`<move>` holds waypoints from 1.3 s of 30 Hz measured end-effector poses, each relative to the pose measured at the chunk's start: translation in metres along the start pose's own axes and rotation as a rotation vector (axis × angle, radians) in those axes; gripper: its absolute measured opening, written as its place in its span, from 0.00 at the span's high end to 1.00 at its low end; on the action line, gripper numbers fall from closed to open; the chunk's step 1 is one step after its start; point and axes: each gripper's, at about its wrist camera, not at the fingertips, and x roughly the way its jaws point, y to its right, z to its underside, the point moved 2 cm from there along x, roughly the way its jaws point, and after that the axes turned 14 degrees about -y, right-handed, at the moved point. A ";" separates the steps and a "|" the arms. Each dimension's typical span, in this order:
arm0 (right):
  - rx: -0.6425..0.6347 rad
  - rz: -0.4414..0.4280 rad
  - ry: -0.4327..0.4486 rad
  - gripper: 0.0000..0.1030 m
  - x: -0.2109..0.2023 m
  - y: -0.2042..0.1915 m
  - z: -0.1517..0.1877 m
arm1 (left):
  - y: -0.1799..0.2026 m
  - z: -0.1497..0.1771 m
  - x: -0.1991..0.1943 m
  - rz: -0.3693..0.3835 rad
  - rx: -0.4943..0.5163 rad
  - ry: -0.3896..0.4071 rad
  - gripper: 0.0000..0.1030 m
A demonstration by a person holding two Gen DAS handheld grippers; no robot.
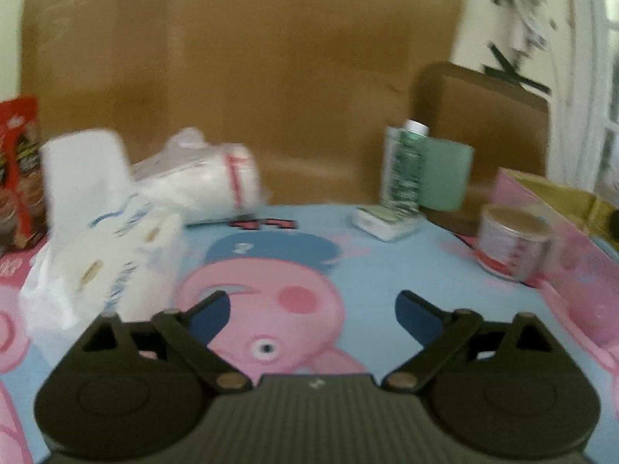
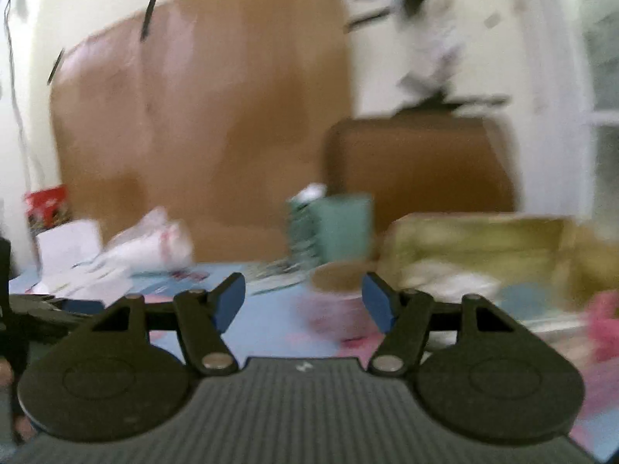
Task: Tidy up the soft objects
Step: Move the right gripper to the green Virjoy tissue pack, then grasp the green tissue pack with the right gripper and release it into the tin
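Observation:
In the left wrist view a white pack of tissue rolls (image 1: pixel 104 247) lies at the left, and a white bundle in clear plastic (image 1: pixel 201 181) lies behind it. My left gripper (image 1: pixel 313 317) is open and empty above the cartoon-pig cloth (image 1: pixel 271 294), right of the pack. In the blurred right wrist view my right gripper (image 2: pixel 303 301) is open and empty. The white pack (image 2: pixel 77 266) and the bundle (image 2: pixel 154 243) lie far left. An open yellow-green box (image 2: pixel 483 243) with white soft material (image 2: pixel 448 278) stands at the right.
A green bottle with a green box (image 1: pixel 425 170), a small white box (image 1: pixel 387 220) and a round tin (image 1: pixel 510 243) stand at the back right. A red packet (image 1: pixel 19 170) stands at the left edge. Brown cardboard (image 1: pixel 251 77) backs the table. A pink item (image 2: pixel 603 324) lies far right.

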 end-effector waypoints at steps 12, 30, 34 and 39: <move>-0.097 0.070 -0.316 0.07 0.219 -0.058 -0.077 | -0.024 -0.007 0.008 0.154 -0.095 -0.035 0.05; -0.192 -0.079 -0.390 0.18 0.154 -0.063 -0.001 | -0.044 -0.010 -0.004 0.312 -0.172 0.040 0.00; -0.247 -0.128 -0.388 0.17 0.097 -0.059 0.030 | -0.036 -0.009 0.003 0.306 -0.128 0.008 0.00; -0.296 -0.127 -0.354 0.08 0.030 -0.064 0.077 | -0.011 -0.003 -0.001 0.305 0.017 0.011 0.00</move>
